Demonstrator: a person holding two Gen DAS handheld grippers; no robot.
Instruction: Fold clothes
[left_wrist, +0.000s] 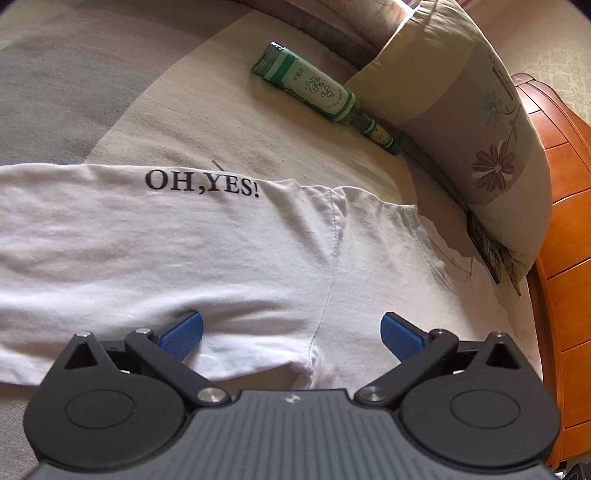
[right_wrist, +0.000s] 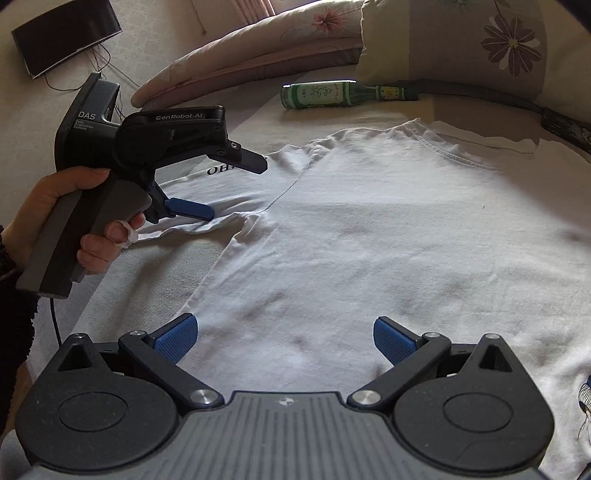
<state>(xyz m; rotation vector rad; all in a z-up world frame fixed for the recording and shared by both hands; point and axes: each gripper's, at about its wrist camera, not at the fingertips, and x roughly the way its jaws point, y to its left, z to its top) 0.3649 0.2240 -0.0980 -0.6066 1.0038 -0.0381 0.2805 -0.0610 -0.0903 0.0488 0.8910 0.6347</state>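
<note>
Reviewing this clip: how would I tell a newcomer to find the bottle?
Start at the white T-shirt spread on the bed. Beyond its collar, at the foot of the flowered pillow, lies a green glass bottle on its side. It is the only glass item.

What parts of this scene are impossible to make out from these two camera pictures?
- T-shirt: its hem and right side run off the edge of the right wrist view.
- Printed words: partly covered by the left gripper in the right wrist view.
- Bottle: label writing too small to read.
- Dark flat thing under the pillow: mostly hidden in the left wrist view.
</note>
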